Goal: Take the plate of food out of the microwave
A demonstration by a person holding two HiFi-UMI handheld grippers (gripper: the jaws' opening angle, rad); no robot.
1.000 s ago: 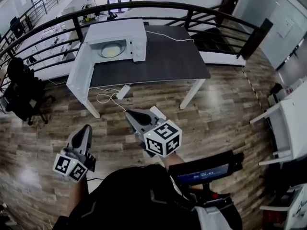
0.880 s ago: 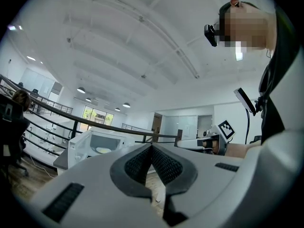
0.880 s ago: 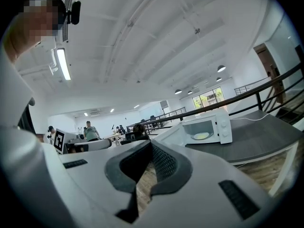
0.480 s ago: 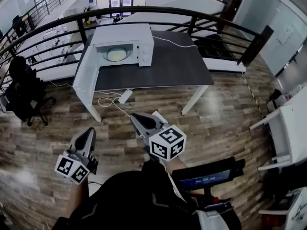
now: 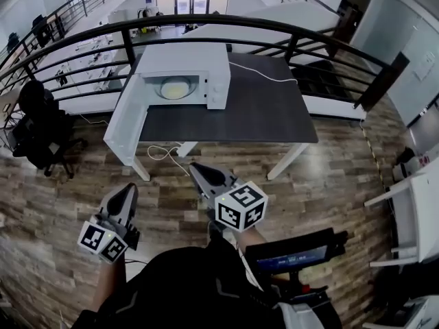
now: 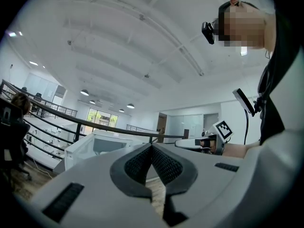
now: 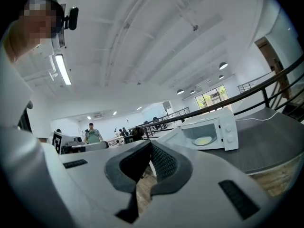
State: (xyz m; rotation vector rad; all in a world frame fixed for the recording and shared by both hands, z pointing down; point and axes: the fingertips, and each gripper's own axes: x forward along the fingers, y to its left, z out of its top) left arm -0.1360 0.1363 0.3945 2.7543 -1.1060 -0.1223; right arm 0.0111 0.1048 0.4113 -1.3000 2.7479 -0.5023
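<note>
Bench (image 5: pixel 260 108): dark top on white legs, set against a black railing (image 5: pixel 274 25). It is well ahead of both tongs.
Microwave (image 5: pixel 209 64): white, on the bench's left end.
Door (image 5: pixel 127 125): swung wide open to the left, so the cavity is unobstructed.
Plate of food (image 5: pixel 175 88): inside the microwave cavity, lying flat. A pale round plate with yellowish food on it, not yet touched.
Handling (judgement): probably stiff ceramic or glass of moderate weight. The smooth rim looks slippery and the plate would break if dropped. The food could slide if the plate tilts, and it may be warm.
Hold point (judgement): the near rim facing the opening, one pad above the lip and one below. Draw it out level, then support the far rim with the other tongs.
Left tongs (image 5: pixel 123 192): clenched, pads meeting, nothing between them. Held low over the wood floor (image 5: pixel 329 177).
Right tongs (image 5: pixel 199 171): clenched and empty, pointing toward the bench, well apart from the plate.
</note>
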